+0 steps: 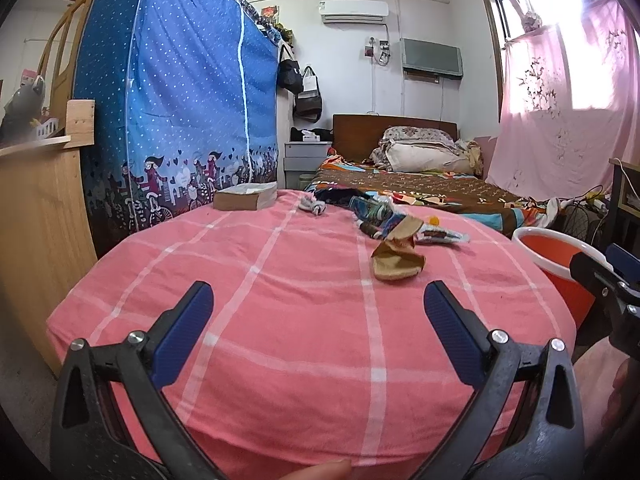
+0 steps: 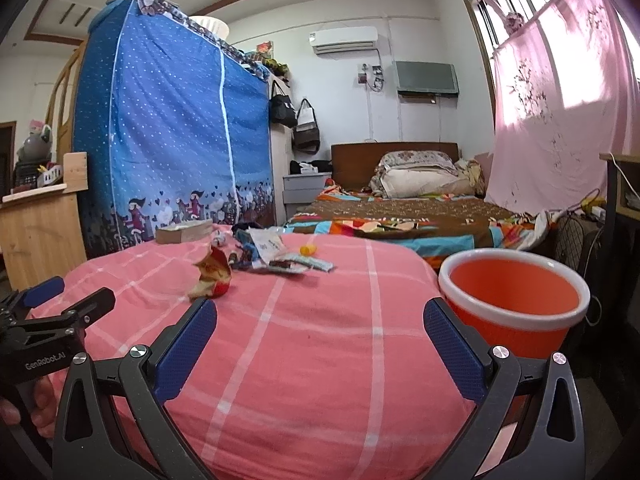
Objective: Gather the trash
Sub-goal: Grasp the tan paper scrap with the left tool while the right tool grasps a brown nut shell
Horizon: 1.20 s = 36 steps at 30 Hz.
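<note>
Nothing collected yet — the orange bin point(image 2: 516, 300) looks empty. Wrappers point(image 1: 398, 258) litter the bed point(image 1: 280, 300). Both tools — left tool point(image 1: 318, 308), right tool point(image 2: 320, 326) — gape wide, holding nothing.

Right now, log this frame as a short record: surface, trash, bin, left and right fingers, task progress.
surface: pink checked bedspread
trash: crumpled wrapper nearest; flat packets and small orange piece behind it
other item: book at far edge
bin: orange bucket, white rim, right of the bed, nothing visible inside
left gripper: fingers open, holding nothing
right gripper: fingers open, holding nothing
progress: no trash picked up yet
</note>
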Motion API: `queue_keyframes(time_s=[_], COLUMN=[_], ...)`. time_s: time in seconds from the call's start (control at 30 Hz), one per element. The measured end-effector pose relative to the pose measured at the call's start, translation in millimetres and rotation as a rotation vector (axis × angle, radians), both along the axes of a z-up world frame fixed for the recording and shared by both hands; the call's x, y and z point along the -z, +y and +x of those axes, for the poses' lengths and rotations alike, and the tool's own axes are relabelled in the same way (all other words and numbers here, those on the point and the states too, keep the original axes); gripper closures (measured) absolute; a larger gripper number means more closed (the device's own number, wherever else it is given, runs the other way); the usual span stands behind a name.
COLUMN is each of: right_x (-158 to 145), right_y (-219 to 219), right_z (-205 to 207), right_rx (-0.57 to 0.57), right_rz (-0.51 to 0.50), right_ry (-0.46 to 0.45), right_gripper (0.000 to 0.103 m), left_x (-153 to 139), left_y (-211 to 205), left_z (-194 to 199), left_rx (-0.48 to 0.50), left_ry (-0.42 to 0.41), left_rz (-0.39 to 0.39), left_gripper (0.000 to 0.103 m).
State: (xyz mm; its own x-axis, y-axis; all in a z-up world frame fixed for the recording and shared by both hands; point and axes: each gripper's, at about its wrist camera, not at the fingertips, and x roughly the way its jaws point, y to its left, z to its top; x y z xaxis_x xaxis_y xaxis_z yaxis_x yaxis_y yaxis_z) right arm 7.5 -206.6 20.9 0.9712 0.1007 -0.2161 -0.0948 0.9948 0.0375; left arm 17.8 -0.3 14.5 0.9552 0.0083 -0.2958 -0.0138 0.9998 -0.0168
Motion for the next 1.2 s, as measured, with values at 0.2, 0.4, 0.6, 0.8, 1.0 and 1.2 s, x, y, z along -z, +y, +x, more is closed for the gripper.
queue_keyframes(time_s=[0.2,0.4,0.6,0.8,1.0,1.2], right_x=[-9.0,-16.7,-26.3,-31.6,-30.2,-21.7], right_y=[-0.5,-2.7,-9.1,-12.8,-10.5,-5.9], right_z=[8.8,17.5,36.9,67.4,102.8,132.5], right_rx=[-0.009,-0.011,-0.034,-0.1,-0.166,-0.233], right_rz=[-0.015,-0.041,-0.057,-0.071,-0.088,-0.091], right_ry=[-0.028,-0.068,-0.099,-0.107,-0.067,0.037], right_gripper=[0.0,0.0,0.0,0.0,0.009,0.032], left_x=[-12.2,-23.2,-33.1,-34.9,-26.9,-10.2], left_y=[-4.3,-5.1,-0.2,-1.8,-11.4,-24.1], left_z=[9.1,20.8,36.9,63.0,91.1,116.5], left_rx=[0.004,0.034,0.053,0.098,0.156,0.225], left_ry=[-0.029,-0.052,-0.092,-0.066,0.048,0.215], left_rz=[0.005,-0.011,-0.055,-0.102,-0.146,-0.16], left_gripper=[0.0,0.0,0.0,0.0,0.005,0.033])
